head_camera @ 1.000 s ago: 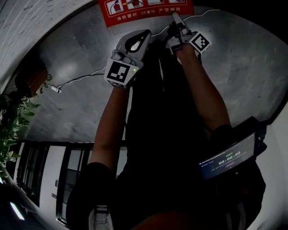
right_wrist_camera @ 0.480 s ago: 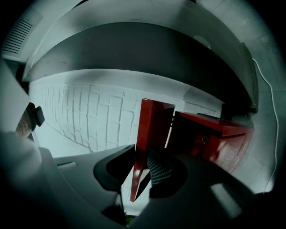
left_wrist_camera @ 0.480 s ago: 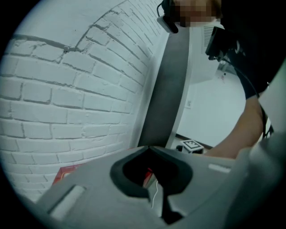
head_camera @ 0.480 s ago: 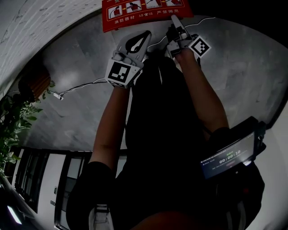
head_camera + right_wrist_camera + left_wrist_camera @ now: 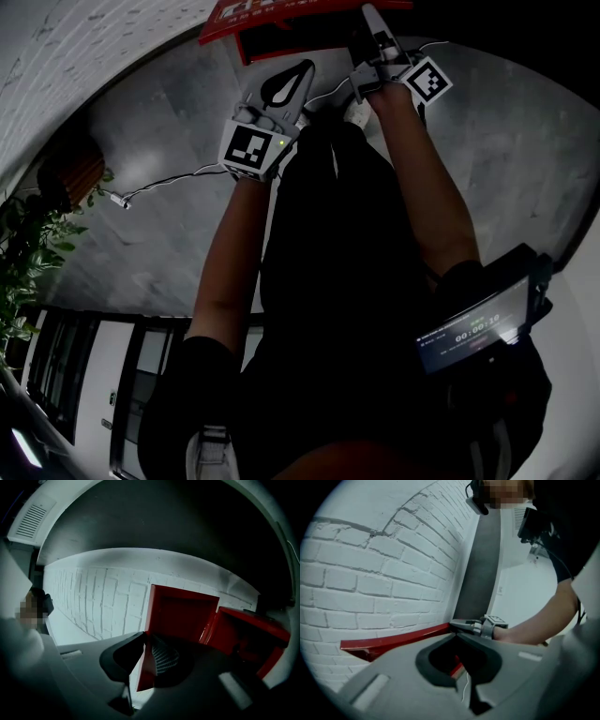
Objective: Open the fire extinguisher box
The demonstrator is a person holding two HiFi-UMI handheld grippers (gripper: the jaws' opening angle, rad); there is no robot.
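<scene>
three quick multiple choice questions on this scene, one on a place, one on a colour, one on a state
1. Where does the fire extinguisher box sit? A on a table; B against a white brick wall; C beside a car.
2. What colour is it? A blue; B yellow; C red.
3. How is its lid? A shut flat; B swung open; C taken off.
Key: 1 B, brick courses run behind it; 2 C, box and lid are both red; 3 B, the right gripper, its jaws just closed further on the lid's edge, holds it up off the box.
</scene>
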